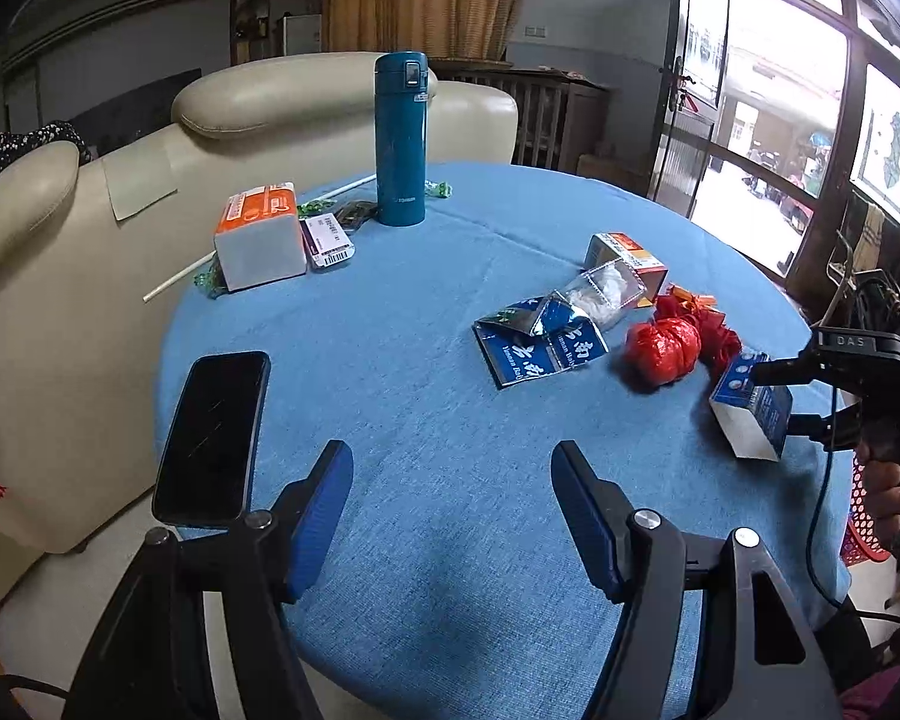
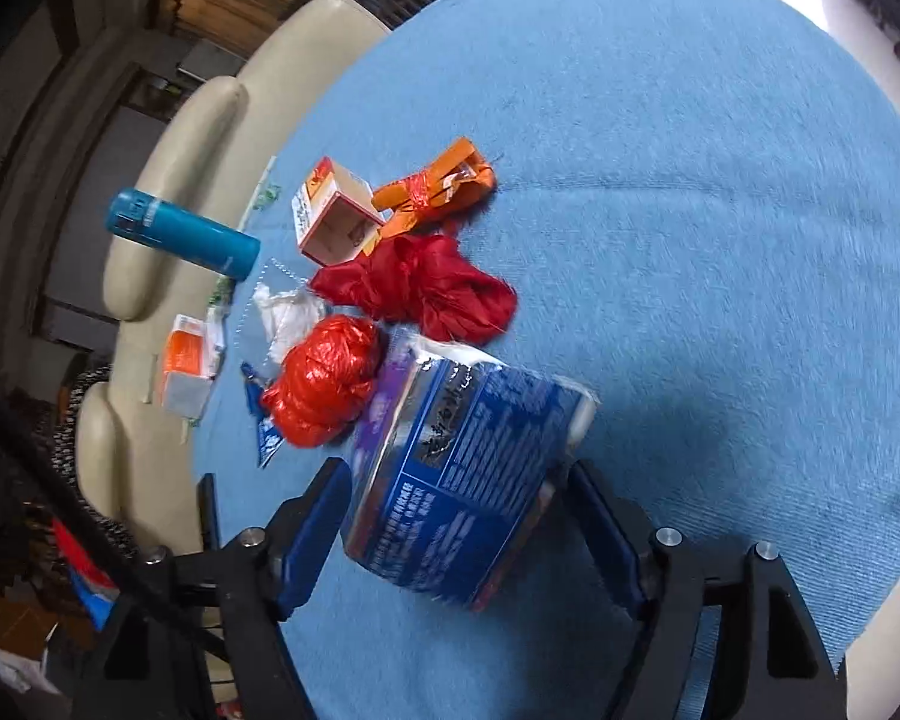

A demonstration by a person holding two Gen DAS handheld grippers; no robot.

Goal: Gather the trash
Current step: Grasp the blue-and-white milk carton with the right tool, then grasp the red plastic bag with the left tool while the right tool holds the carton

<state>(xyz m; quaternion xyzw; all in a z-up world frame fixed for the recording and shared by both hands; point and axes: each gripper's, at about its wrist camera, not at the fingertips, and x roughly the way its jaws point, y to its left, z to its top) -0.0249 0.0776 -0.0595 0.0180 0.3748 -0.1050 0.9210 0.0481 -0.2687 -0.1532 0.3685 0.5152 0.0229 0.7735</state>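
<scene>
My right gripper is shut on a blue and white carton and holds it just above the blue table; it shows at the right of the left wrist view. Beside the carton lie a crumpled red plastic bag, red mesh, a clear bag with white tissue, a flattened blue packet and a small orange and white box. An orange wrapper lies behind them. My left gripper is open and empty over the table's near side.
A black phone lies at the table's left edge. A teal thermos stands at the back, with an orange and white tissue pack, a labelled packet and a white straw nearby. A cream sofa sits behind the table.
</scene>
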